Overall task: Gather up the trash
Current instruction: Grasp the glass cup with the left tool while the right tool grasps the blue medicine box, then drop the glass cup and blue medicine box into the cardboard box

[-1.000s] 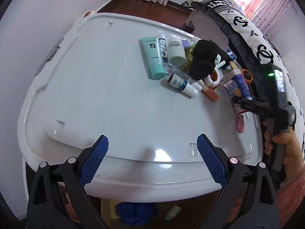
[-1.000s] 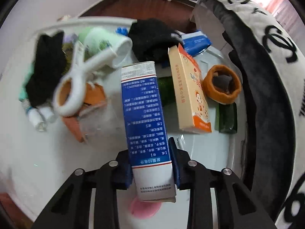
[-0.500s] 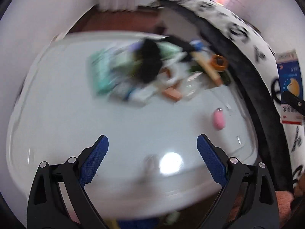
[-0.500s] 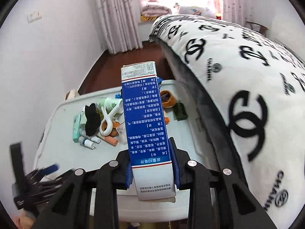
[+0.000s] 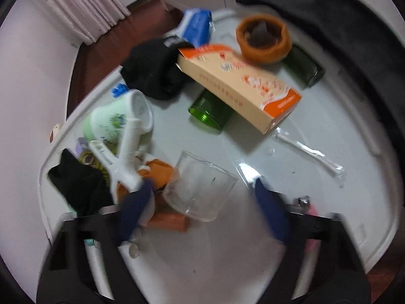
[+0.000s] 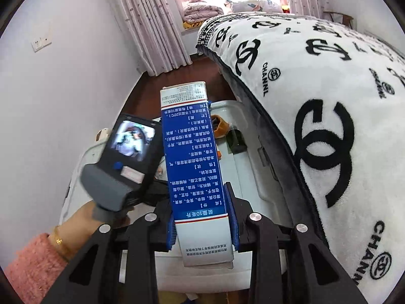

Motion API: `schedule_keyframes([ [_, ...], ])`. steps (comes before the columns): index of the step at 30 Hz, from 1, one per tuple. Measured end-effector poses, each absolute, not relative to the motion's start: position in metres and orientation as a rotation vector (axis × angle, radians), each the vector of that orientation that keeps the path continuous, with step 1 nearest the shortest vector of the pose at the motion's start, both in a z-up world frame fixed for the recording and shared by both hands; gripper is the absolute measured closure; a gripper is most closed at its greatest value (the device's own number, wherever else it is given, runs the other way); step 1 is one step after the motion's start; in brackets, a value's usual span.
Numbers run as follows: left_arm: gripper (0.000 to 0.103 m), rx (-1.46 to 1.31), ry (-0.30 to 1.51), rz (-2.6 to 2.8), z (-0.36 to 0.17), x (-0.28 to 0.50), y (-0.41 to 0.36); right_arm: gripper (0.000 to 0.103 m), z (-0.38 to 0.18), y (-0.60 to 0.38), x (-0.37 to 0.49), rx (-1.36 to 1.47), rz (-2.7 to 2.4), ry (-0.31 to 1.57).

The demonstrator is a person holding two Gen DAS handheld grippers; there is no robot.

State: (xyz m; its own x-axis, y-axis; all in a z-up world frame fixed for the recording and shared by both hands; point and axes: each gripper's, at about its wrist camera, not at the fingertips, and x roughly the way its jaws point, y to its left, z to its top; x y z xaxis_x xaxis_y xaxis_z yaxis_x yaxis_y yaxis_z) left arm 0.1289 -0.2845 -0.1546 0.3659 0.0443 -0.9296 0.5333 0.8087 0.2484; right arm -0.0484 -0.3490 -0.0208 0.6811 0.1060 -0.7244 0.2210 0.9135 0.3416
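My right gripper [image 6: 202, 220] is shut on a blue and white carton box [image 6: 192, 157] and holds it upright, high above the white table [image 6: 243, 167]. My left gripper [image 5: 202, 207] is open, low over the table [image 5: 291, 202], its jaws on either side of a clear plastic cup [image 5: 200, 185] lying on its side. Just beyond lie an orange and cream box [image 5: 240, 86], a green bottle [image 5: 207, 112] under it and a clear plastic wrapper [image 5: 306, 152]. The left gripper's body and hand [image 6: 124, 172] show in the right wrist view.
On the table are black socks [image 5: 154, 68], a white and green cup [image 5: 119, 121], a white clip tool [image 5: 124, 157], an orange sock [image 5: 263, 38], a dark green bottle [image 5: 303, 65] and a blue packet [image 5: 197, 25]. A bed with a black and white blanket [image 6: 329, 101] borders the right side.
My left gripper has moved forward and down across the table to the clutter, around the clear cup. My right gripper has lifted the blue carton up and back from the table.
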Motion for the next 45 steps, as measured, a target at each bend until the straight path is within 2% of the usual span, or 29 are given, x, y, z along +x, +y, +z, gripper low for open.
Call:
schedule_keyframes([
  [6,0.047,0.538,1.193,-0.364,-0.152,0.133,-0.275,0.071,-0.02,-0.348,-0.048,0.424,-0.058,0.815],
  [11,0.048,0.453,1.15,-0.433,-0.122,0.111,-0.254,0.071,-0.021,-0.341,-0.047,0.401,-0.053,0.826],
  [17,0.048,0.372,1.05,-0.475,-0.068,0.034,-0.2,0.071,-0.018,-0.32,-0.058,0.343,-0.039,0.834],
  [21,0.048,0.342,1.061,-0.375,-0.062,-0.025,-0.149,0.071,-0.019,-0.282,-0.077,0.232,-0.017,0.846],
  [27,0.048,0.258,1.216,-0.244,-0.095,-0.101,-0.07,0.071,-0.078,-0.222,-0.122,0.192,0.127,1.079],
  [30,0.048,0.172,1.342,-0.228,-0.135,-0.126,-0.046,0.071,-0.104,-0.203,-0.14,0.161,0.166,1.179],
  [35,0.047,0.123,1.568,-0.246,-0.208,-0.15,-0.044,0.069,-0.171,-0.178,-0.159,0.206,0.219,1.471],
  [36,0.039,0.088,1.614,-0.256,-0.22,-0.153,-0.045,0.056,-0.19,-0.175,-0.16,0.224,0.208,1.542],
  [38,0.027,0.043,1.712,-0.254,-0.246,-0.155,-0.047,0.018,-0.208,-0.173,-0.159,0.216,0.163,1.595],
  [41,0.024,-0.003,1.806,-0.244,-0.27,-0.156,-0.043,0.018,-0.207,-0.169,-0.156,0.148,0.118,1.565],
  [45,0.023,-0.054,1.826,-0.215,-0.275,-0.157,-0.035,0.014,-0.205,-0.178,-0.156,0.192,0.096,1.548],
])
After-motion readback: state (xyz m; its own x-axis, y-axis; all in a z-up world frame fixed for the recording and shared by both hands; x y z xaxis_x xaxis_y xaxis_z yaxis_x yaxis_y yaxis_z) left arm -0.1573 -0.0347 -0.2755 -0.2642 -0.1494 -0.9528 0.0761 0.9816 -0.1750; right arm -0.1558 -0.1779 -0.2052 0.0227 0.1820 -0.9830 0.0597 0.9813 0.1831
